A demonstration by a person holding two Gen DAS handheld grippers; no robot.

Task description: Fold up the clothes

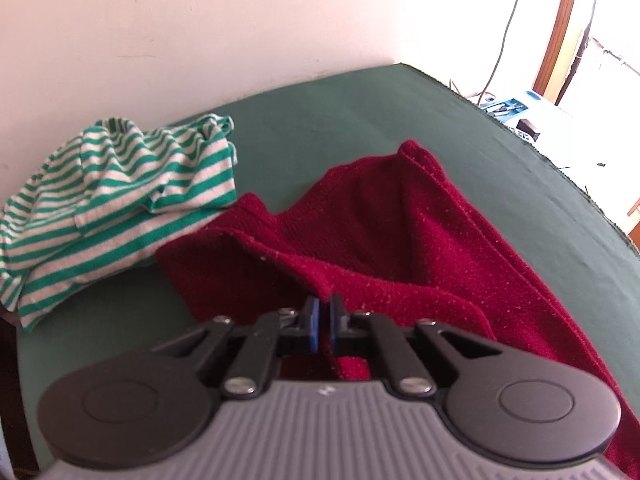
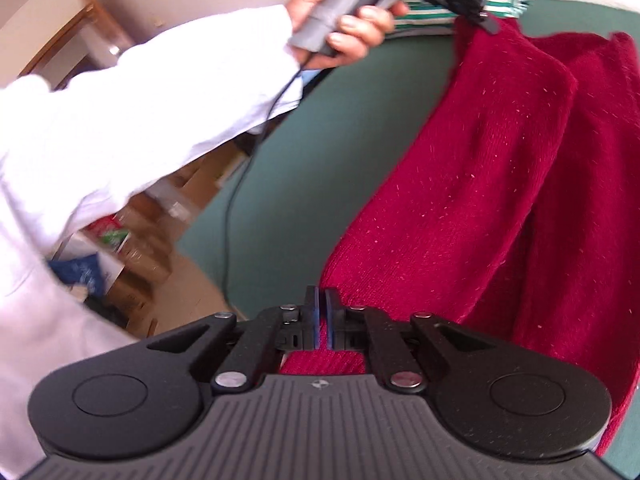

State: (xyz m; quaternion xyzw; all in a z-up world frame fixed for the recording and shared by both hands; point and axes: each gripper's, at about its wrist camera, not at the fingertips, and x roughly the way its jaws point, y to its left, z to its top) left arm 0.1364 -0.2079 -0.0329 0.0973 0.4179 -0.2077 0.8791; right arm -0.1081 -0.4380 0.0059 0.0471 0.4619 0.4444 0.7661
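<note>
Left gripper [image 1: 323, 304]: jaws drawn together at lower centre of the left wrist view, blue pads nearly meeting, with an edge of the red sweater [image 1: 400, 232] pinched between them; red knit also shows beneath the linkage, behind the pads. Right gripper [image 2: 322, 300]: jaws likewise closed at lower centre of the right wrist view, clamped on another edge of the same red sweater [image 2: 500, 184], with red knit visible under its linkage too. From the left gripper the sweater spreads upward and to the right of the frame, bunched in loose folds, one corner standing up as a peak at centre right. In the right wrist view it runs as a long draped span from the lower centre to the upper right, where the left gripper [image 2: 486, 20] grips its far end (the fingertips there are partly hidden by cloth). A hand [image 2: 340, 12] at the top centre of that view holds the grey handle of the left gripper, a white sleeve [image 2: 140, 92] extending down the left side of the frame. The sweater lies over a green table cover [image 1: 360, 120]. A green-and-white striped garment [image 1: 112, 192] sits crumpled at the left of the left wrist view, touching the sweater's left edge. A pale wall [image 1: 240, 20] fills the top of that frame.
</note>
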